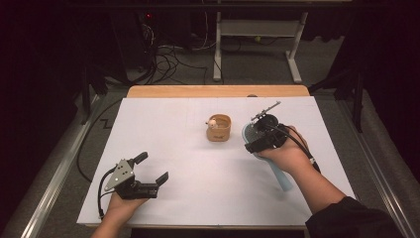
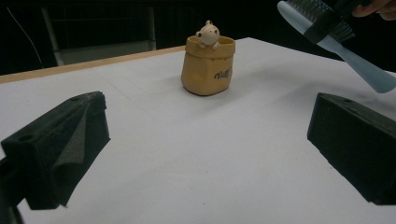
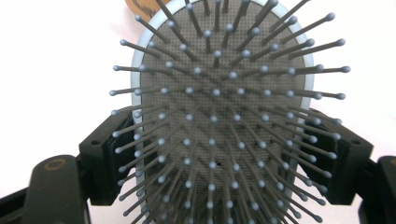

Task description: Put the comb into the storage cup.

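- On the white table sheet (image 1: 198, 188), right of centre, right gripper (image 1: 261, 141) clamps a pale-blue paddle hairbrush (image 1: 277, 171) by the sides of its head; handle runs back under the person's hand toward the near right edge.
- Right gripper view: bristle pad faces the camera, grey ball-tipped pins, pale-blue rim, both black jaws pressed on the head's two edges. High view can't show the bristle face; gripper body covers it.
- Left gripper view: brush is off the sheet, tilted, handle end lowest, up in the top right corner.
- Left gripper (image 1: 151, 171) sits near the front left of the sheet, jaws wide apart, nothing between them.
- Tan sack-shaped pot (image 1: 219, 128) stands upright mid-table, just left of the brush head, not touching. Left gripper view adds a small animal figure (image 2: 208, 33) peeking over its rim and dark lettering on the side; high view is too small for that.
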The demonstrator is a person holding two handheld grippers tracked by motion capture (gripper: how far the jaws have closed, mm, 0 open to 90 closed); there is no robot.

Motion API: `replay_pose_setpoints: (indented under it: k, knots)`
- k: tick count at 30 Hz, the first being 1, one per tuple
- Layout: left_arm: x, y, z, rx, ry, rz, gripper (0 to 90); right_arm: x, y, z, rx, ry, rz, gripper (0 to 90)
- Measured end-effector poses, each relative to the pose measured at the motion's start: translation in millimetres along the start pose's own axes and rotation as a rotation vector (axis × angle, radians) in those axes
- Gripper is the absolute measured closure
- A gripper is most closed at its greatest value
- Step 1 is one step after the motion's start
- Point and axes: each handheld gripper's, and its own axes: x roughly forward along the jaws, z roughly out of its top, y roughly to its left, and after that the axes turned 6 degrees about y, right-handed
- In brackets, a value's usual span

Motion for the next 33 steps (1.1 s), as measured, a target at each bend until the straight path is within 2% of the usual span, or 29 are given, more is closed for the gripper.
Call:
replay_pose_setpoints:
  k: [8, 12, 13, 14, 16, 19, 24, 33]
  knots:
    - [-1.2, 0.1, 0.4, -0.002, -0.008, 0.004, 0.2, -9.0, 5.5, -17.5, 0.001, -0.159, 0.001, 20.7]
    - [-1.2, -0.5, 0.7, 0.000, -0.007, 0.005, 0.2, -12.3, 7.4, -25.8, 0.023, -0.253, 0.014, 20.7]
    - [-1.2, -0.7, 0.7, 0.000, -0.007, 0.005, 0.2, -13.9, 7.7, -29.4, 0.033, -0.294, 0.016, 20.7]
    - [-1.3, -0.7, 0.7, 0.000, -0.008, 0.005, 0.2, -13.9, 7.7, -29.4, 0.033, -0.294, 0.016, 20.7]
    - [-1.5, -0.7, 0.8, 0.000, -0.008, 0.005, 0.2, -15.6, 7.9, -34.6, 0.054, -0.347, 0.026, 20.7]
    - [-1.6, -0.4, 0.8, -0.001, -0.008, 0.006, 0.2, -16.5, 9.0, -37.6, 0.059, -0.373, 0.018, 20.7]
    - [-1.8, -0.2, 0.8, 0.001, -0.007, 0.007, 0.2, -18.1, 9.4, -47.1, 0.079, -0.462, 0.017, 20.7]
    - [-1.6, 0.5, 0.8, -0.004, -0.011, 0.010, 0.2, -15.7, 10.2, -55.7, 0.089, -0.541, 0.014, 20.7]
